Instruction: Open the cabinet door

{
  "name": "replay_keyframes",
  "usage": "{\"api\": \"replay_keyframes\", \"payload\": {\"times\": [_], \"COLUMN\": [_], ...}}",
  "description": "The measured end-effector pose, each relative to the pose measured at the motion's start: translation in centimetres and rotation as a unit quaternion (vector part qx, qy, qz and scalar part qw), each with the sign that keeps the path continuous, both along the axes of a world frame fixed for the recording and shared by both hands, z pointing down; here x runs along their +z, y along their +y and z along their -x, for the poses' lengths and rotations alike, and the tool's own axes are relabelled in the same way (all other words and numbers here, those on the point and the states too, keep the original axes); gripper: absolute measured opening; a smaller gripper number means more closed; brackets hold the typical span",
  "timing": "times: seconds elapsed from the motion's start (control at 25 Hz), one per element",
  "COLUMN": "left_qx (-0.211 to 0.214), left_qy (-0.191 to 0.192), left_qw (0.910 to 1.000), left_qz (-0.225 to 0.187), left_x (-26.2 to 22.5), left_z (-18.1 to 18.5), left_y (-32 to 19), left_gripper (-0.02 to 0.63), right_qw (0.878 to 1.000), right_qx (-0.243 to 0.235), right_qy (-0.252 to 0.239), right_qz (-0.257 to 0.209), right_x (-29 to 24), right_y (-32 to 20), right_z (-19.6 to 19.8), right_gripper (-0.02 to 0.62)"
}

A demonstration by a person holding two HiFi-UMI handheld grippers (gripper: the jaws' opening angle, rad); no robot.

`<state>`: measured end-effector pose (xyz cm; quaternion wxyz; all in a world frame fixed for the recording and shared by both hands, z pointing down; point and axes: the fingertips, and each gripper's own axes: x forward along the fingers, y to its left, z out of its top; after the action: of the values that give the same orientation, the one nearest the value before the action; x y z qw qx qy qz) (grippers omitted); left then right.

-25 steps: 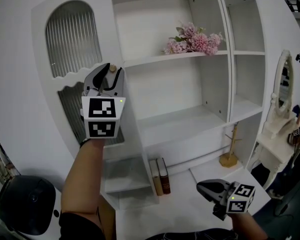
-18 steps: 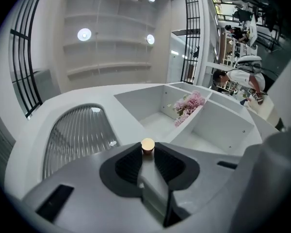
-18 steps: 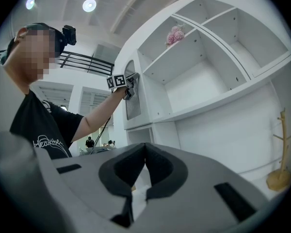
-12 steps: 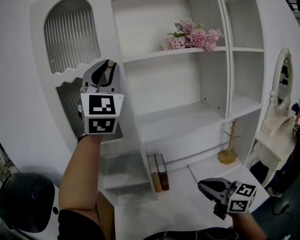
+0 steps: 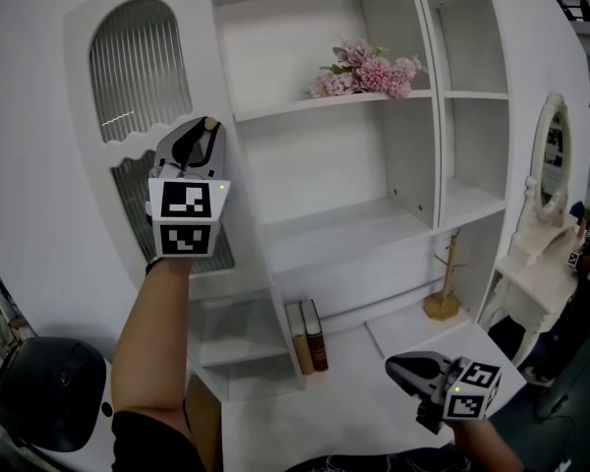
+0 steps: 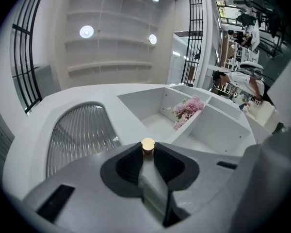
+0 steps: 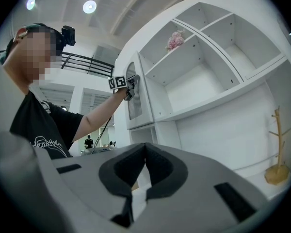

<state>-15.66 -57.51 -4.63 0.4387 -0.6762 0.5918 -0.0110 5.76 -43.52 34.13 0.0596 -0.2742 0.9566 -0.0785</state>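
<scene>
The left gripper (image 5: 205, 128) has its jaws pinched narrow on the small wooden knob (image 6: 148, 144) at the right edge of the cabinet door (image 5: 138, 67). I'd pull steadily outward along the hinge's arc, pads square. The right gripper (image 5: 401, 368) hangs low, jaws together, empty.

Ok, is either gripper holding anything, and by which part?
Left gripper grips the white cabinet door by its small round wooden knob. Right gripper, jaws together, holds nothing.

The white cabinet door (image 5: 138, 72), upright at ten o'clock in the head view, has an arched ribbed-glass pane over another, with a small round wooden knob (image 5: 209, 124) at its three-o'clock edge.
</scene>
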Motion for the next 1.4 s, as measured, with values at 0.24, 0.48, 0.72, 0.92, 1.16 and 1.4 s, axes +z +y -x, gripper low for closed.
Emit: {"api": "replay_keyframes", "payload": {"times": [0.24,0.48,0.72,0.92,1.16,1.4], "left_qx": [0.023,0.031,0.049,0.057,0.075,0.087], "left_qy": [0.015,0.034,0.056,0.074,0.089,0.097], "left_qw": [0.9995,0.9987,0.9968,0.9947,0.9915,0.99], "left_qz": [0.013,0.021,0.031,0.042,0.058,0.054], "left_x": [0.0,0.0,0.1,0.1,0.0,0.1], "left_z": [0.0,0.1,0.4,0.8,1.1,1.7], "left_y": [1.8,3.5,5.9,7.2,8.6,10.4], "left_gripper": [0.074,0.074,0.074,0.074,0.074,0.074], "right_qw": [1.0,1.0,0.998,0.997,0.995,0.994], "right_qx": [-0.007,-0.03,-0.057,-0.08,-0.09,-0.094], "right_qy": [0.0,-0.003,-0.005,-0.013,-0.032,-0.037], "right_qz": [-0.005,0.003,0.009,0.006,0.015,0.047], "right_x": [-0.2,0.2,0.5,0.2,0.8,3.0], "right_y": [1.8,3.1,4.4,5.7,5.7,5.4], "right_z": [-0.8,-1.5,-1.9,-2.6,-4.3,-5.3], "right_gripper": [0.005,0.005,0.005,0.005,0.005,0.005]}}
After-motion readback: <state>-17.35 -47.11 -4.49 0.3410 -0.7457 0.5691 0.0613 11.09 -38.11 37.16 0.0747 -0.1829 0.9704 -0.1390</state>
